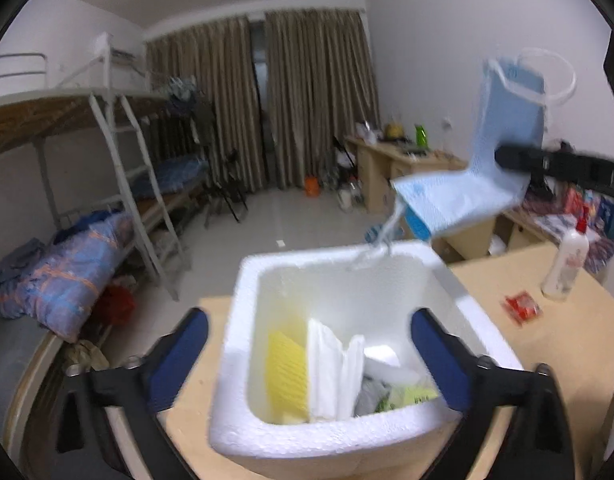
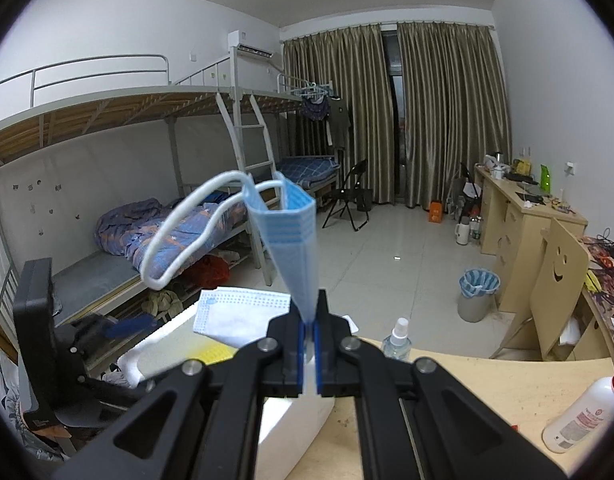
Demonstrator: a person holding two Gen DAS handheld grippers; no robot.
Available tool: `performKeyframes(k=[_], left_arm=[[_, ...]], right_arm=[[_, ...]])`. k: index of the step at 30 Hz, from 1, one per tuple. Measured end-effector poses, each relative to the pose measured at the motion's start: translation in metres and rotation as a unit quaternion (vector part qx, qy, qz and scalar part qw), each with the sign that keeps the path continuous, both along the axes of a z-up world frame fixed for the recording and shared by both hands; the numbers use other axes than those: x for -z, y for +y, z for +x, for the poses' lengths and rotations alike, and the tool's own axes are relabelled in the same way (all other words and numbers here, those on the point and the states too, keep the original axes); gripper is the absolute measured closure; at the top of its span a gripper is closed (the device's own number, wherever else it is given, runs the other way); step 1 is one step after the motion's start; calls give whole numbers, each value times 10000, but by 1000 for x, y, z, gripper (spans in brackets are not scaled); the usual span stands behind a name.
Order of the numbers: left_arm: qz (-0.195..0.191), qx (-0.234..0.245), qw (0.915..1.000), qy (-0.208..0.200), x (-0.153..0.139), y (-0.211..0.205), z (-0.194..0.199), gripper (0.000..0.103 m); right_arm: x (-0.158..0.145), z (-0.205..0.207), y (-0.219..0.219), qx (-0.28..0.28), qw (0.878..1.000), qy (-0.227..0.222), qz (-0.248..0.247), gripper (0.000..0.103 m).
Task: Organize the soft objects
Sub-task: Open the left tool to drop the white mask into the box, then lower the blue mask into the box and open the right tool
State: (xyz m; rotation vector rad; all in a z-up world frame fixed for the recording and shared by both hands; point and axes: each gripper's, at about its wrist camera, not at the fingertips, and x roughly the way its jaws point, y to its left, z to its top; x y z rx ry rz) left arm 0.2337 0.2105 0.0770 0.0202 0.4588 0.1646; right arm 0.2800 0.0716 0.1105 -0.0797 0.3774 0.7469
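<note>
Blue face mask pinched in right gripper above white foam box; left gripper spread wide, empty.

Foam box [image 1: 243, 364] is largest: thick grainy styrofoam walls, square, sits on pale wood table [image 1: 547, 344]; inside lie a yellow ribbed sponge [image 1: 287, 372], folded white cloths [image 1: 331, 368] and grey-green crumpled fabric [image 1: 391, 396]. Face mask [image 2: 295, 240] is pleated, thin, folded, white ear loops dangling, clamped by right gripper [image 2: 310, 344]. Left gripper [image 1: 309, 354] jaws straddle the box, touching nothing. White plastic bottle [image 1: 567, 264] and small red packet [image 1: 523, 306] sit on the table beside the box.

Face mask [image 1: 467, 184] motion-blurred; foam box [image 1: 243, 432] contents partly hidden.
</note>
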Motion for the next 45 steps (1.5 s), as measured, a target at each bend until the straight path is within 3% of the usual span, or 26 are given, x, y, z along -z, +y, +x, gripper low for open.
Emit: performKeyframes(k=[20,29,45], left_arm=[[29,-588,9958,-707,-9,19,-49,0],[241,-685,9928,-957,-6,13,-73,0],[-45,-708,9929,-958,1,24,-73,0]], right_arm=[[9,1,12,-319,9995,44,-51,97],[15,-7,27,-593,9981,77,-149,97],[29,-11,42,-698,9968,168,-350,97]])
